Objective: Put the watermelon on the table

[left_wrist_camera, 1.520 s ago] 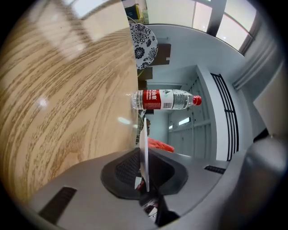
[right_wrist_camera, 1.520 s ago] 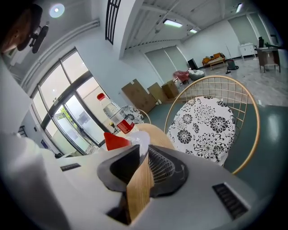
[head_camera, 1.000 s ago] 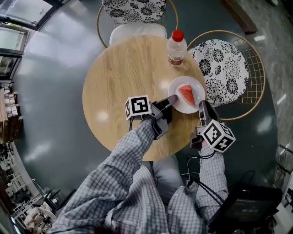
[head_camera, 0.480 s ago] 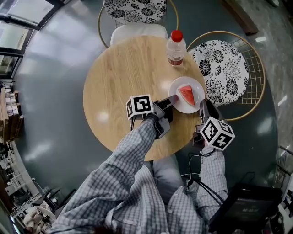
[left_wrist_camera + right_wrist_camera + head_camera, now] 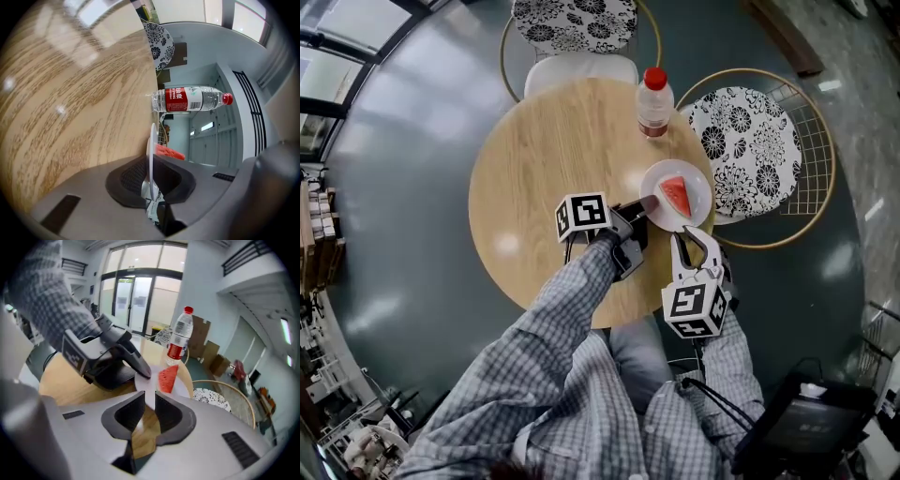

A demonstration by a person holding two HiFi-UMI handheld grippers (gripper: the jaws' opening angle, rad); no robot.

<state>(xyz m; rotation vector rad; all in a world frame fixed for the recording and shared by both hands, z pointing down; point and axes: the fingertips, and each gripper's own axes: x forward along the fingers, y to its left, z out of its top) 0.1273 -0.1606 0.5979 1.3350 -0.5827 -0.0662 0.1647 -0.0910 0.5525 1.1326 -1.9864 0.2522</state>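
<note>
A red watermelon wedge (image 5: 676, 195) lies on a small white plate (image 5: 695, 178) near the right edge of the round wooden table (image 5: 553, 150). My left gripper (image 5: 645, 204) is shut on the plate's left rim; in the left gripper view the rim (image 5: 151, 159) runs as a thin white edge between the jaws, with the watermelon (image 5: 169, 152) behind it. My right gripper (image 5: 691, 234) hovers just on the near side of the plate, jaws slightly apart and nothing between them. The right gripper view (image 5: 149, 406) looks at the watermelon (image 5: 167, 378), the plate (image 5: 149, 386) and the left gripper (image 5: 112, 357).
A red-capped water bottle (image 5: 653, 98) stands at the table's far edge, beyond the plate. A patterned round chair with a gold wire frame (image 5: 750, 155) stands right of the table, another (image 5: 574, 19) behind it. The left half of the tabletop is bare wood.
My right gripper has swung left from beside the table's right edge and rolled, so its jaws now point at the plate. The left gripper, plate and watermelon have stayed put.
</note>
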